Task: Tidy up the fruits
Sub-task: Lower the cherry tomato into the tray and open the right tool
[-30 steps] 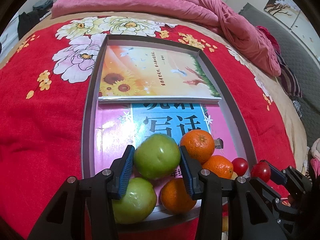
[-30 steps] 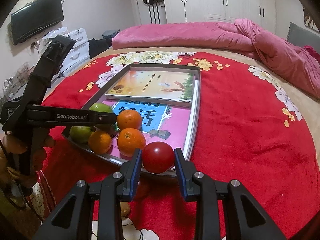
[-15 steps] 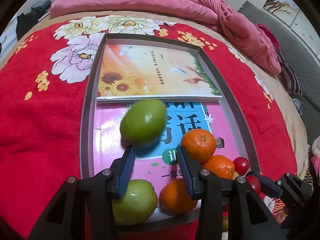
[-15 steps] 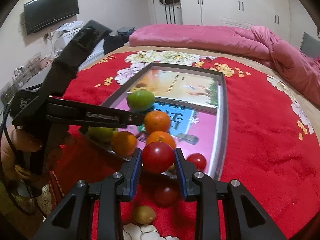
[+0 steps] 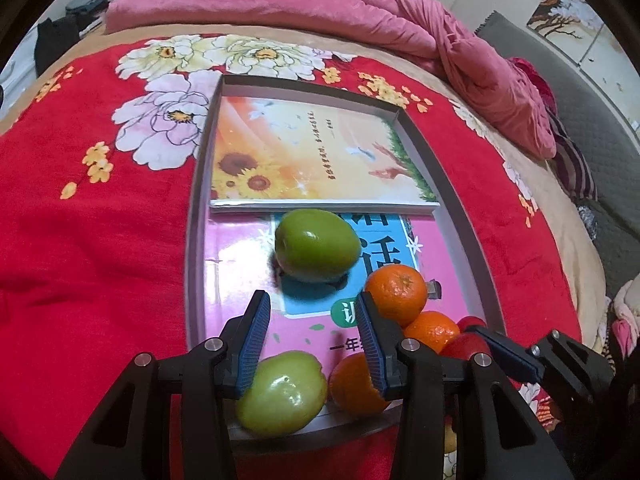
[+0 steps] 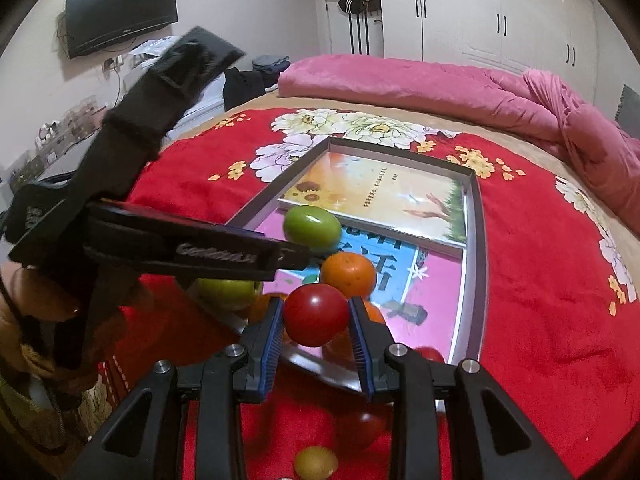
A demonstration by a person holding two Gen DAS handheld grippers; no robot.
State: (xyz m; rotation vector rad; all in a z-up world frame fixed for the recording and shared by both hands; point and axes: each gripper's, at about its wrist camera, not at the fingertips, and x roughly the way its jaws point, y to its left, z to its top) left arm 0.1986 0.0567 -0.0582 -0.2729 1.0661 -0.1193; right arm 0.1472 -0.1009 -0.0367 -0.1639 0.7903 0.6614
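A grey tray (image 5: 194, 240) lies on the red floral bed cover and holds two books. A green fruit (image 5: 318, 245) lies loose on the pink book (image 5: 236, 280), just ahead of my left gripper (image 5: 312, 334), which is open and empty. A second green fruit (image 5: 282, 392) and three oranges (image 5: 396, 290) sit at the tray's near end. My right gripper (image 6: 316, 328) is shut on a red tomato (image 6: 316, 314), held above the tray's near edge (image 6: 474, 280). The green fruit (image 6: 312, 228) and the left gripper's body (image 6: 180, 248) show in the right wrist view.
A sunflower book (image 5: 312, 160) fills the tray's far half. Another tomato (image 6: 360, 426) and a small yellow-green fruit (image 6: 316, 462) lie on the cover below my right gripper. A pink duvet (image 5: 400, 40) is heaped along the far side.
My left gripper let go of the green fruit, which rolled forward onto the pink book, and the gripper drew back. My right gripper rose with the tomato toward the tray.
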